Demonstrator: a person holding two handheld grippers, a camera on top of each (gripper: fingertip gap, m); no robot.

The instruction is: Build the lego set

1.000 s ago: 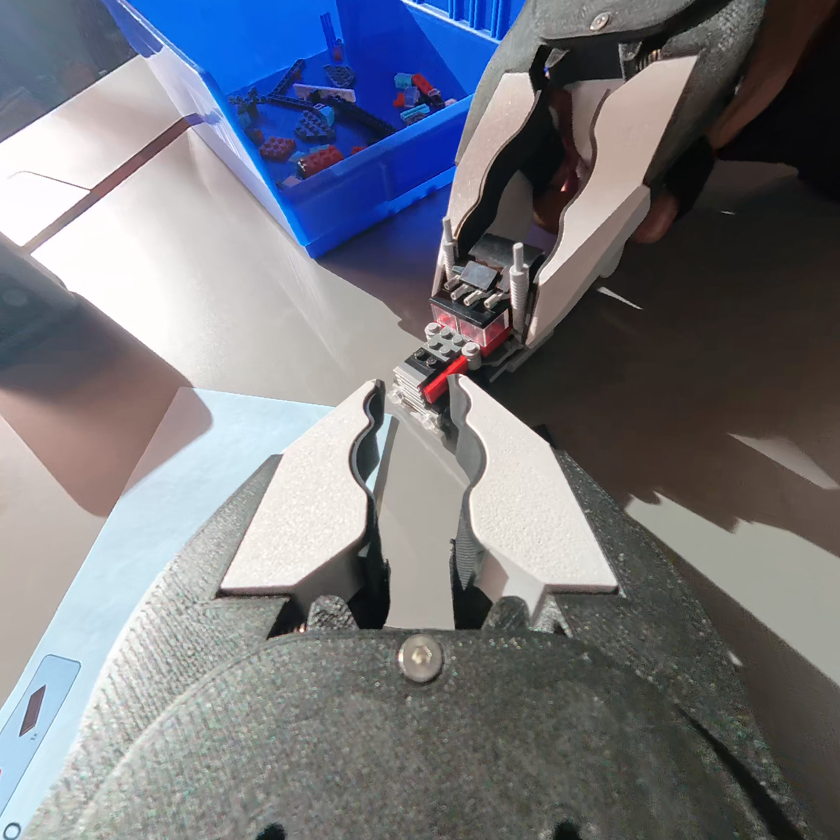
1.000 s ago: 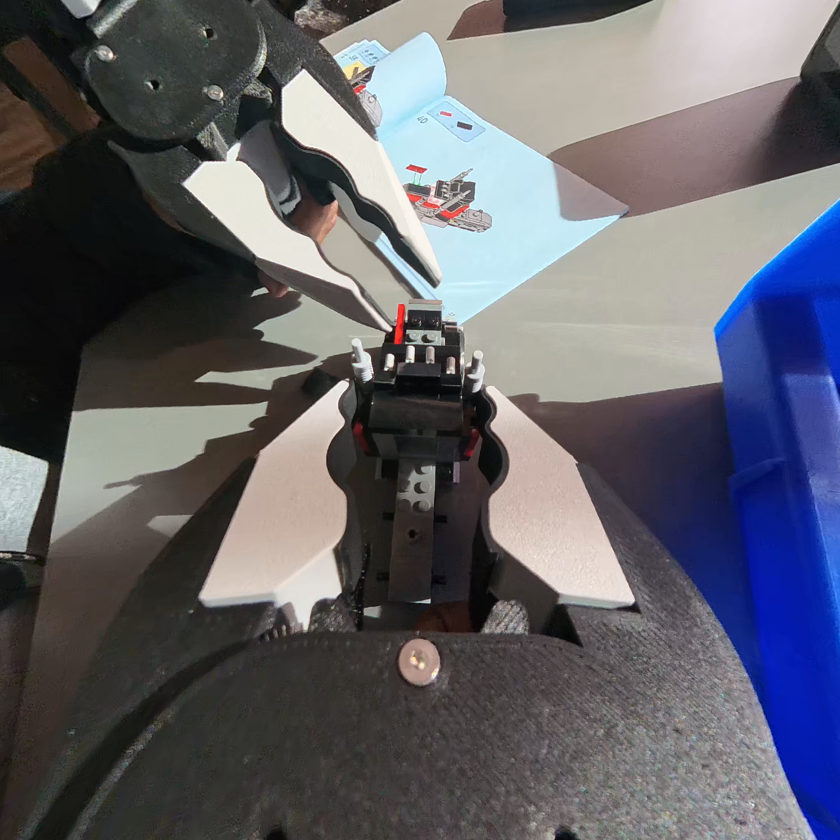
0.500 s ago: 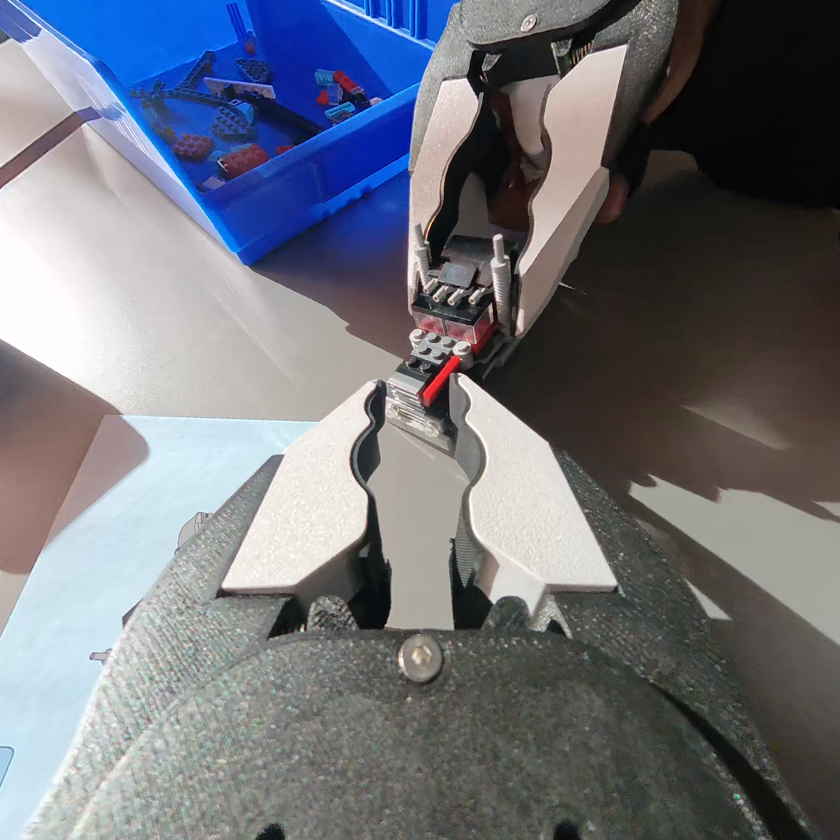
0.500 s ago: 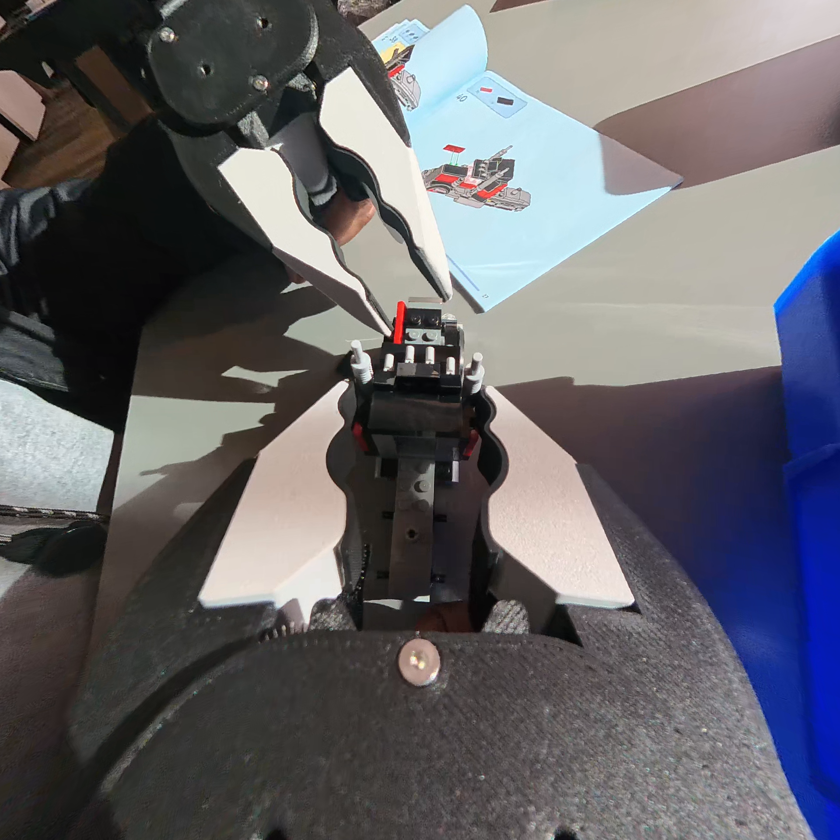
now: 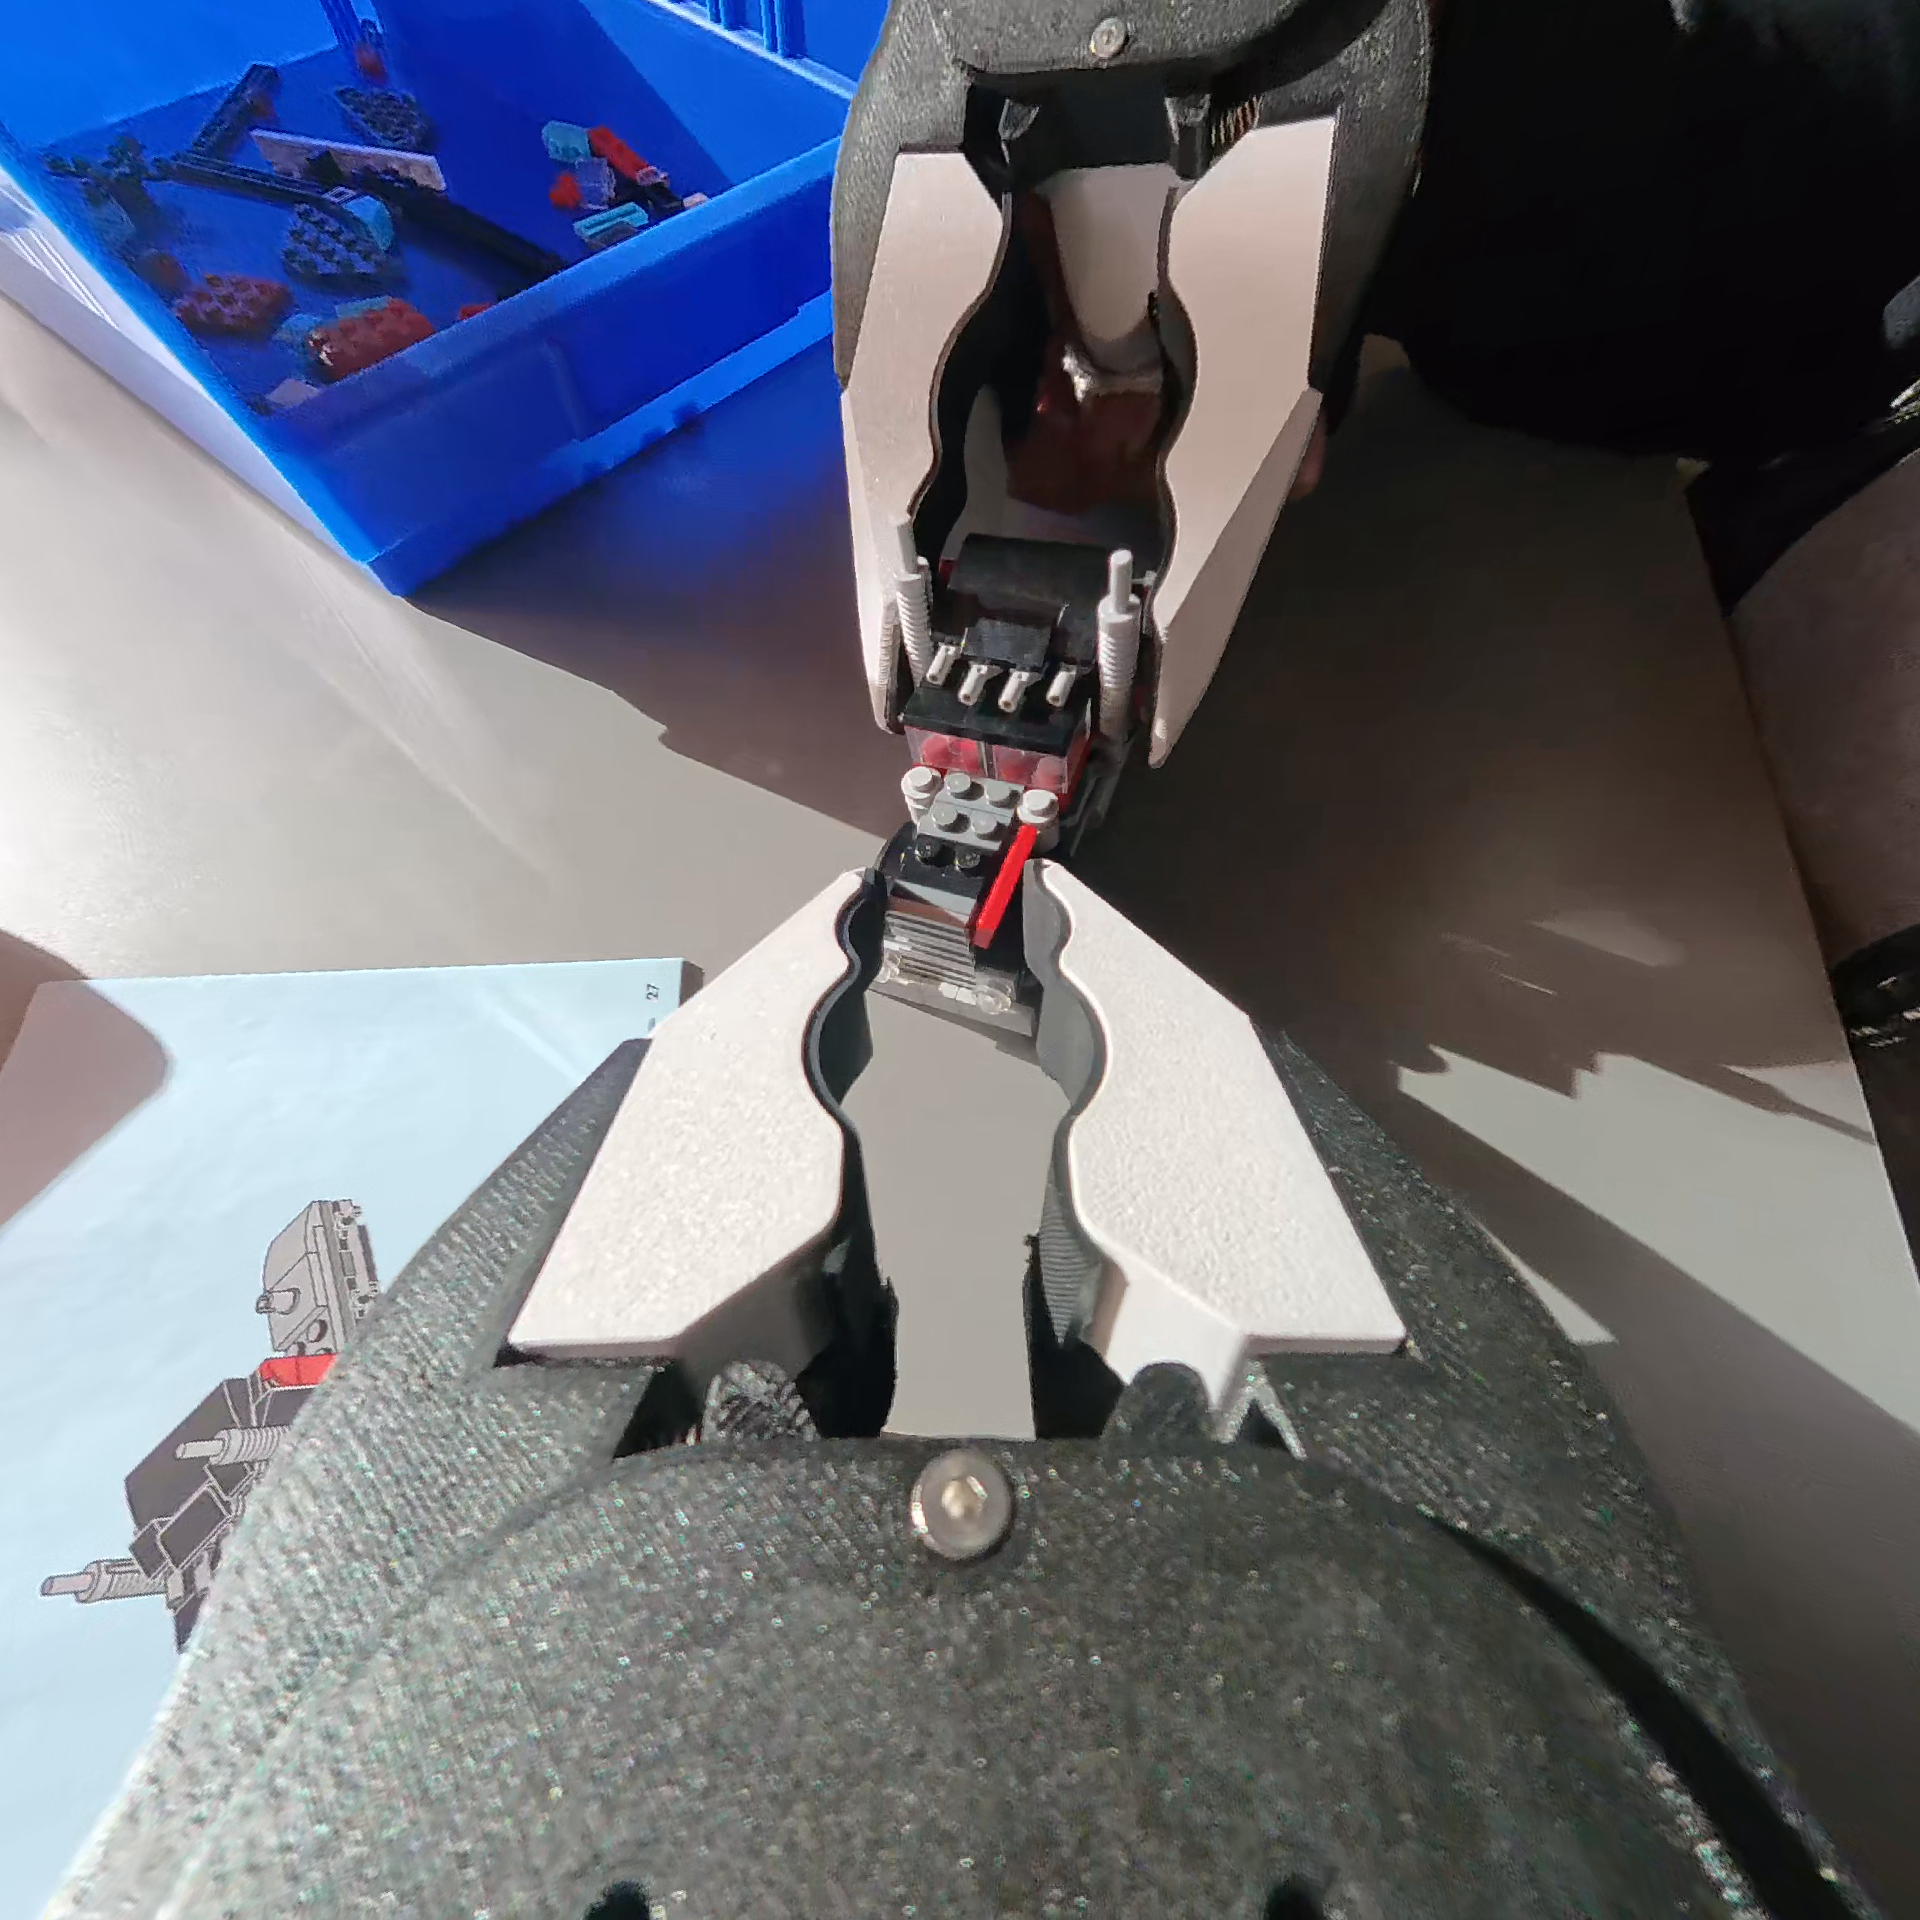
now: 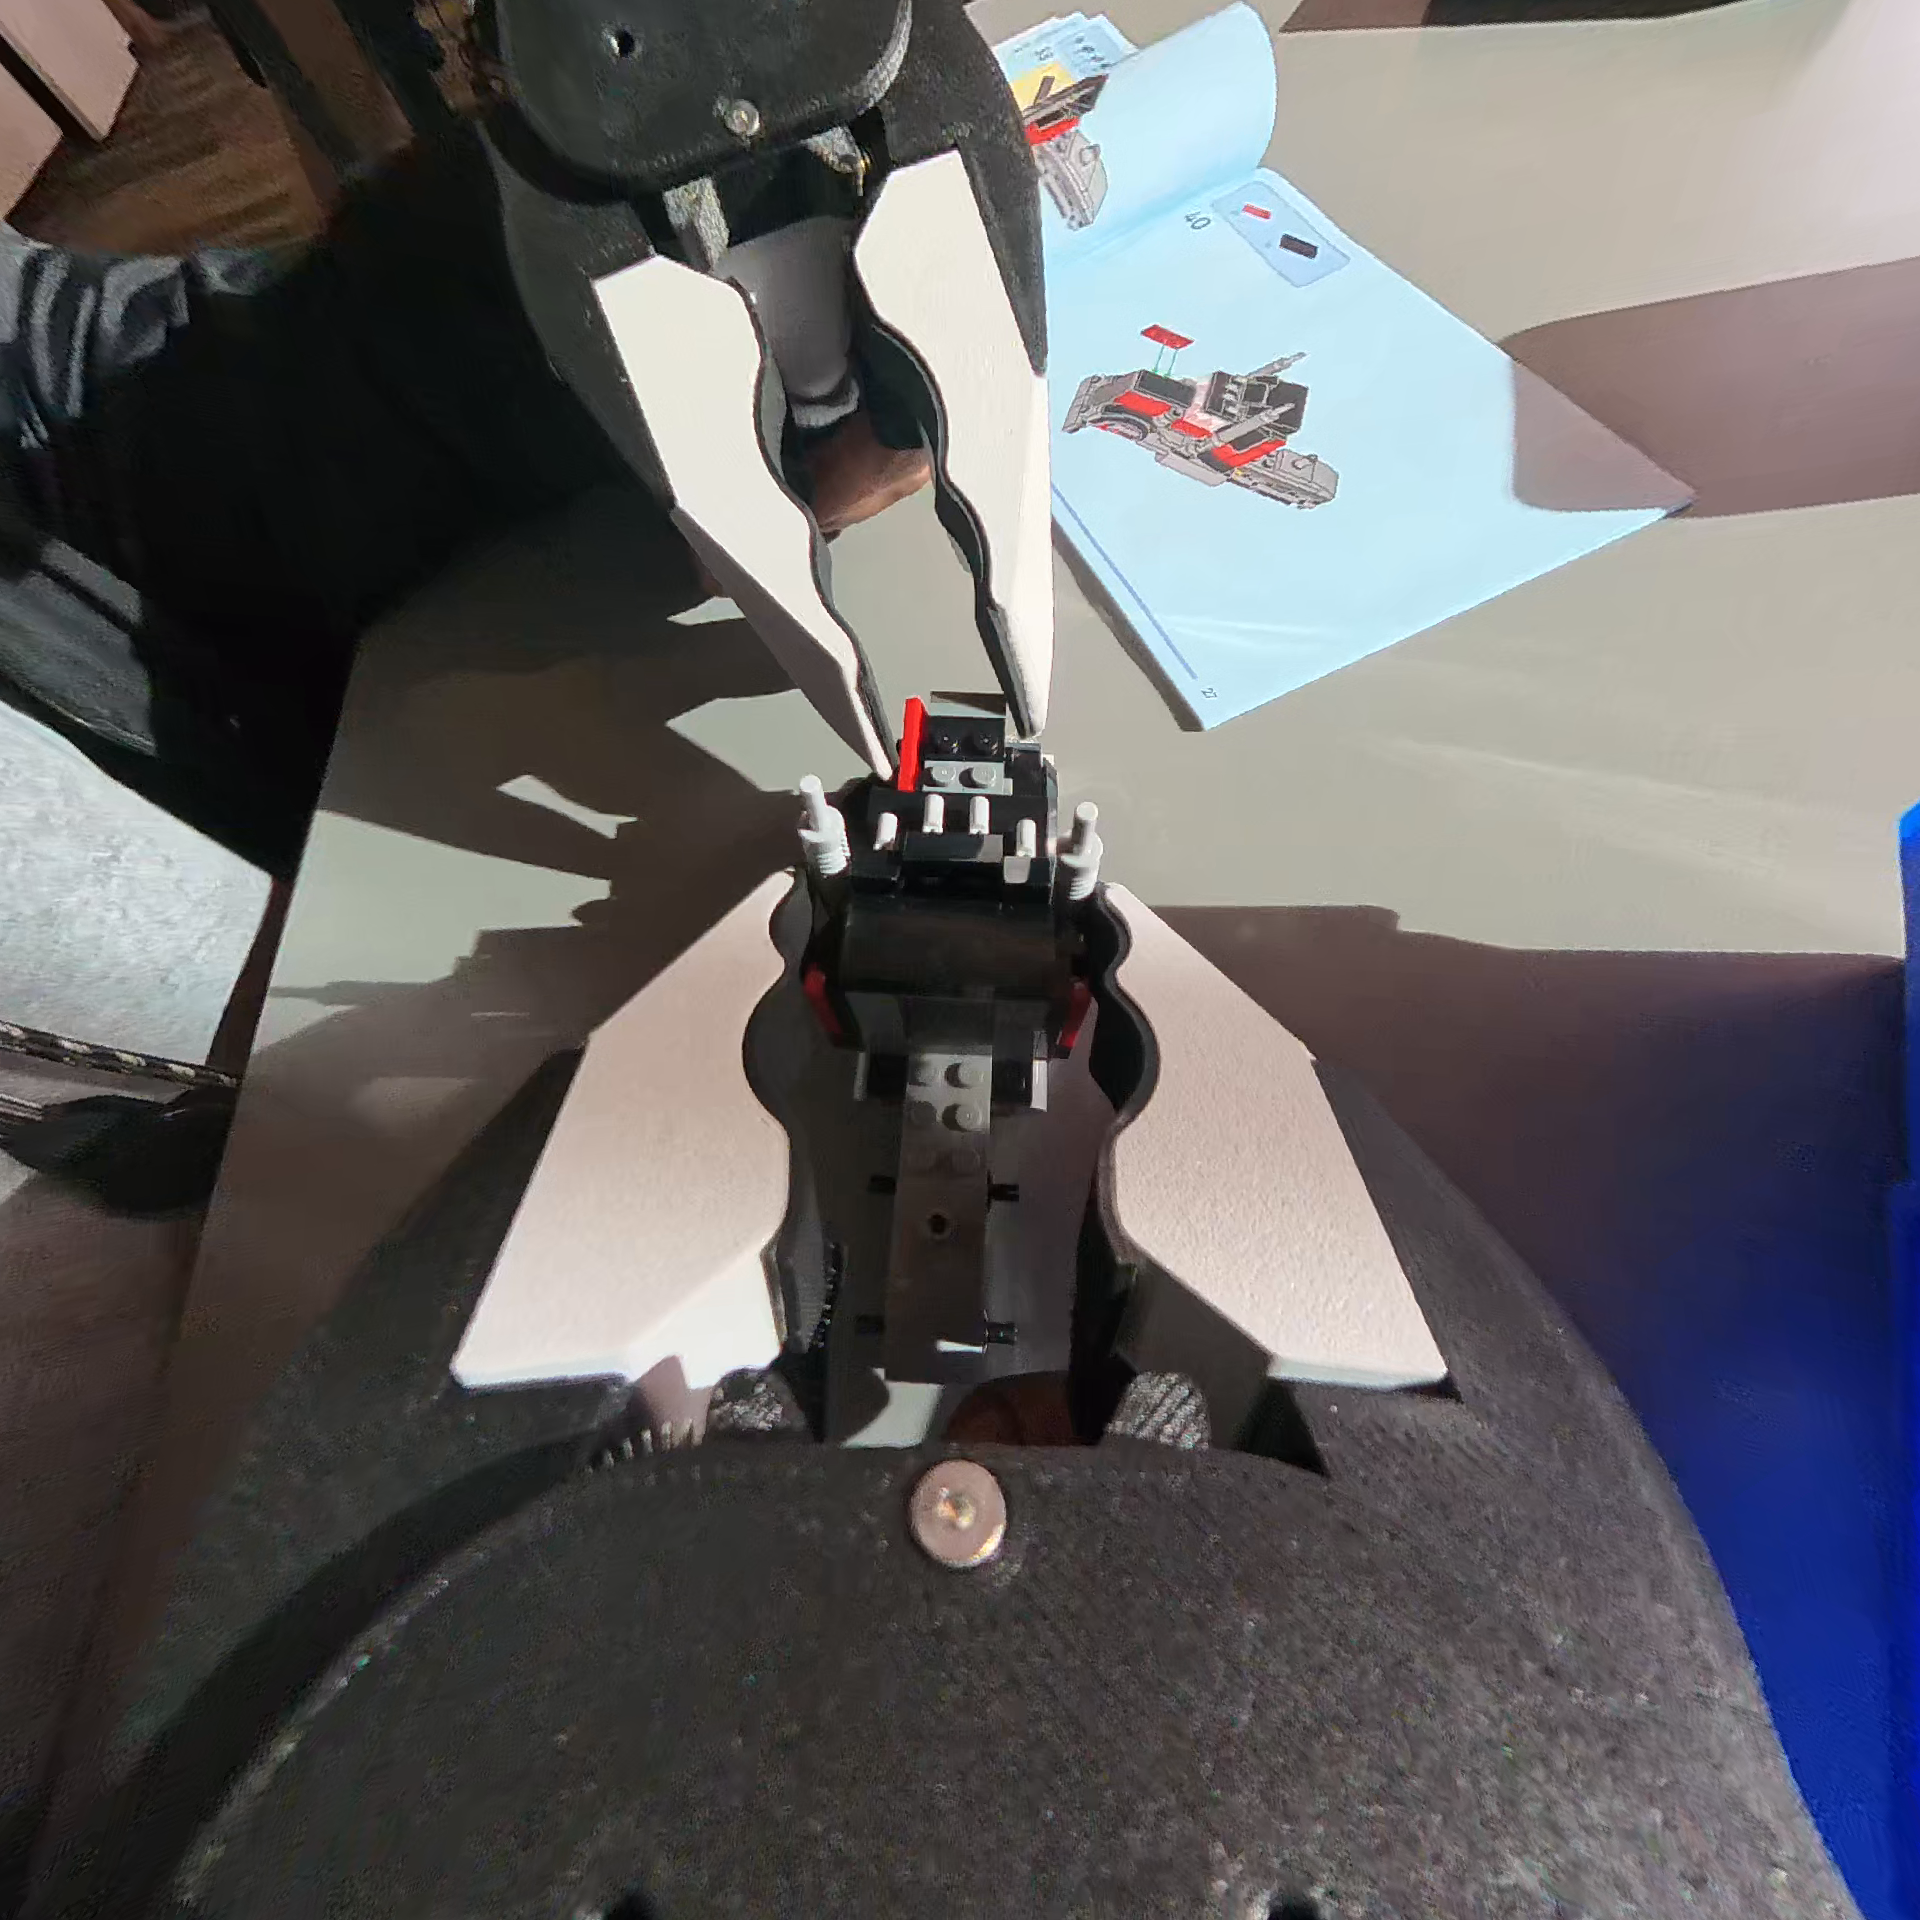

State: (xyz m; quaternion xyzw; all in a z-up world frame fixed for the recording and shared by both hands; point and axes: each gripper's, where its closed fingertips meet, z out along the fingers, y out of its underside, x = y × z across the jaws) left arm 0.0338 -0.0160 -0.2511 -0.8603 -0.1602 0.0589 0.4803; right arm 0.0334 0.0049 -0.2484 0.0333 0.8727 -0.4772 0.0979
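A black, grey and red lego truck (image 6: 951, 956) is clamped at its cab between the fingers of my right gripper (image 6: 951, 899), low over the table. Its grey nose points at my left gripper (image 5: 945, 899), whose fingertips stand close on either side of the nose with a narrow gap. A thin red plate (image 5: 1003, 878) stands on edge on the hood beside the left gripper's right fingertip; it also shows in the right wrist view (image 6: 913, 743). In the left wrist view the right gripper (image 5: 1018, 727) faces me, holding the truck (image 5: 987, 717).
A blue bin (image 5: 582, 384) with several loose lego pieces stands at the back left; its wall (image 6: 1870, 1351) is close on the right gripper's right. An open light-blue instruction booklet (image 5: 312, 1091) lies beside the left gripper, also in the right wrist view (image 6: 1299, 540). Left and right tips are no more than a few centimetres apart.
My left gripper has moved forward, so its fingertips now flank the truck's nose. Both grippers swung into line, facing each other. The finger gaps look unchanged.
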